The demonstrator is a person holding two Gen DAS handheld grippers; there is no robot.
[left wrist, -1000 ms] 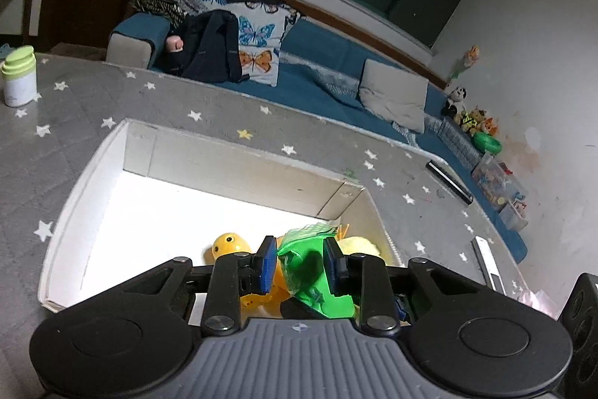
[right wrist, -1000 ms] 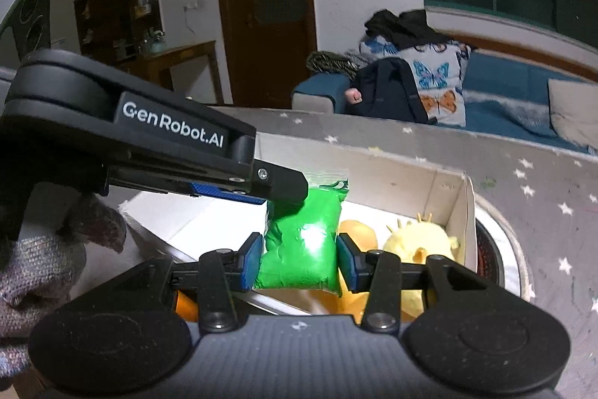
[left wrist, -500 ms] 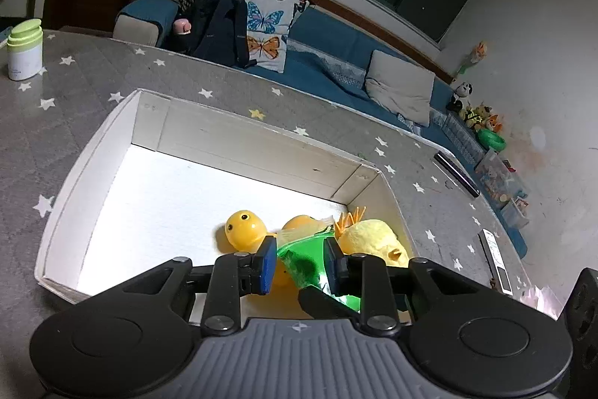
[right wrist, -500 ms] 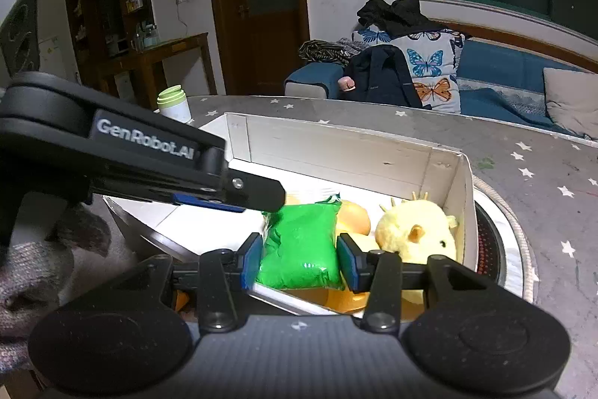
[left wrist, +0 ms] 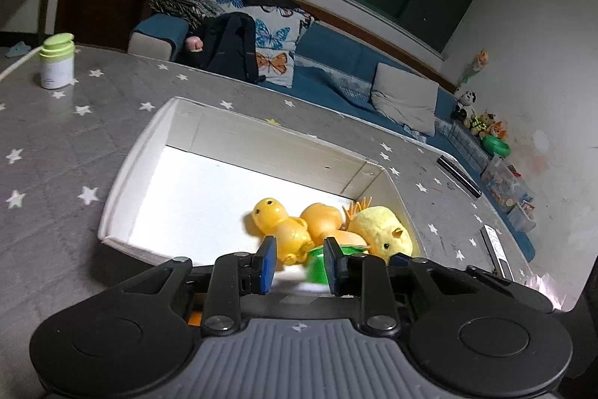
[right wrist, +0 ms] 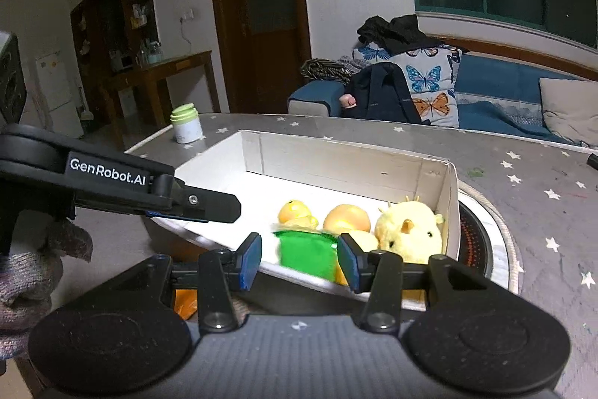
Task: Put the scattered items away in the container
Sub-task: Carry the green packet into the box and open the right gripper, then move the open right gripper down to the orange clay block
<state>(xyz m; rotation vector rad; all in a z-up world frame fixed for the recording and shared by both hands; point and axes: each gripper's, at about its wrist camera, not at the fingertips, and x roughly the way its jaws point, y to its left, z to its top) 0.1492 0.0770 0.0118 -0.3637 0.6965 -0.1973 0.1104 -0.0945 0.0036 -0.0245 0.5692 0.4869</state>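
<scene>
The right gripper [right wrist: 299,258] had its jaws spread wide, with a clear gap on each side of the green bag [right wrist: 307,254], which looked blurred and seemed to be dropping free into the near end of the white box [right wrist: 351,157]. The left gripper [left wrist: 299,264] hung just over the box's near wall, its jaws also parted and grasping nothing; only a green sliver of the bag showed by its right jaw.

The bag looked soft and light, a filled plastic pouch that would squash and slide under pressure, so my guess was that it handles best pinched across its middle or by its top seam, not its slick flat faces.

Just beyond the bag, at the right end of the box, lay a yellow rubber duck [left wrist: 278,225], an orange ball [right wrist: 347,217] and a fluffy yellow plush chick [right wrist: 411,230], packed close together and touching. The rest of the box floor to the left was bare white.

The box sat on the grey star-printed desk [left wrist: 67,137]. A green-capped jar [left wrist: 56,60] stood on the far left of the desk, well apart from the box, and a dark remote [left wrist: 459,175] lay off to the right. It may be the next item to tidy.
</scene>
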